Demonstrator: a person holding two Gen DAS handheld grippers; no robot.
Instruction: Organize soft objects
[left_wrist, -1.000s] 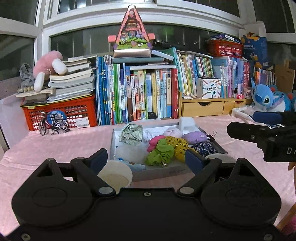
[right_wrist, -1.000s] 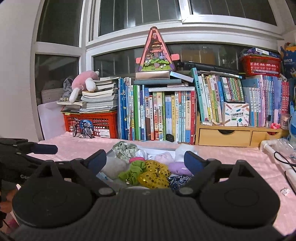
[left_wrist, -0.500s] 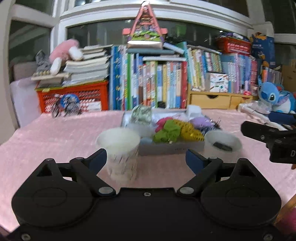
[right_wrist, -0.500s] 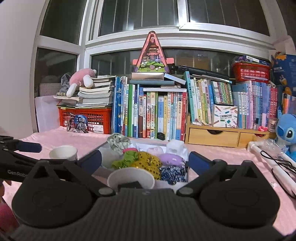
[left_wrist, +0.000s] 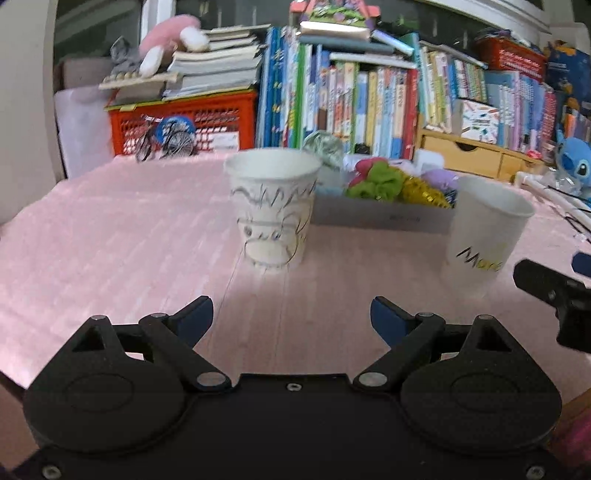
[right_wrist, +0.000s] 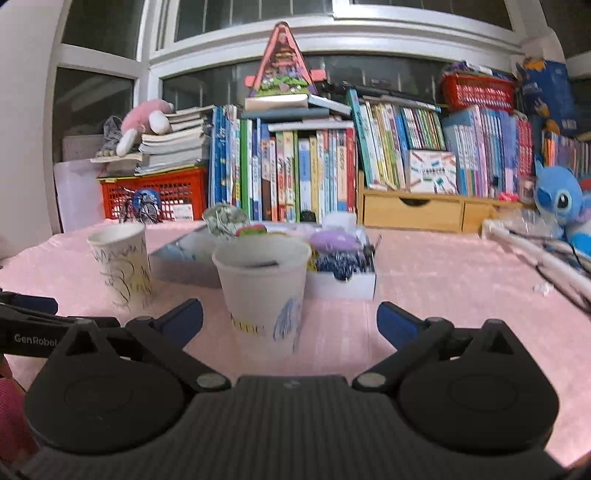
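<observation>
Both tools, the left tool (left_wrist: 291, 315) and the right tool (right_wrist: 290, 319), are spread wide and holding nothing, hovering over the pink bench (left_wrist: 110, 240). Next come two white paper cups: the scribbled cup (left_wrist: 272, 210) and the blue-marked cup (right_wrist: 263, 291), which has something dark inside. Most of the soft fabric scrunchies (left_wrist: 384, 182) are piled in the shallow grey cardboard tray (left_wrist: 380, 218) behind, so I'd guess sorting is partway at best.

Two cups stand upright on the worktop (left_wrist: 110, 236), apart: left cup (left_wrist: 272, 212) ahead of the left claw (left_wrist: 291, 321), right cup (right_wrist: 261, 295) just ahead of the right claw (right_wrist: 290, 319). Tray (left_wrist: 380, 219) sits behind & between them, w/ scrunchies (left_wrist: 380, 181) piled in it. Behind the tray, books (right_wrist: 295, 166) line the back; crate (right_wrist: 159, 195) at back left, drawers (right_wrist: 413, 212) at back right, plush (right_wrist: 559, 197) at far right.
</observation>
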